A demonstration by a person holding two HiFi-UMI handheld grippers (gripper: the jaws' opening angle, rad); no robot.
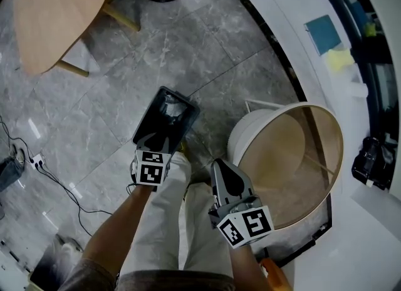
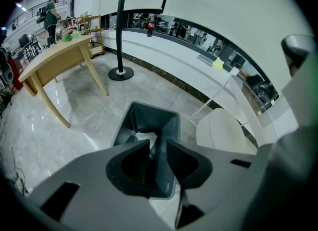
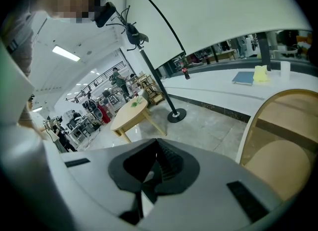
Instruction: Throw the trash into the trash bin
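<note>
The left gripper [image 2: 158, 143] hangs right over the trash bin [image 2: 149, 118], pointing down into it, jaws a little apart, pinching nothing. The white trash [image 2: 144, 136] lies inside the bin, straight below those jaws. The right gripper [image 1: 229, 180] sits beside the bin, closed tight, empty.
</note>
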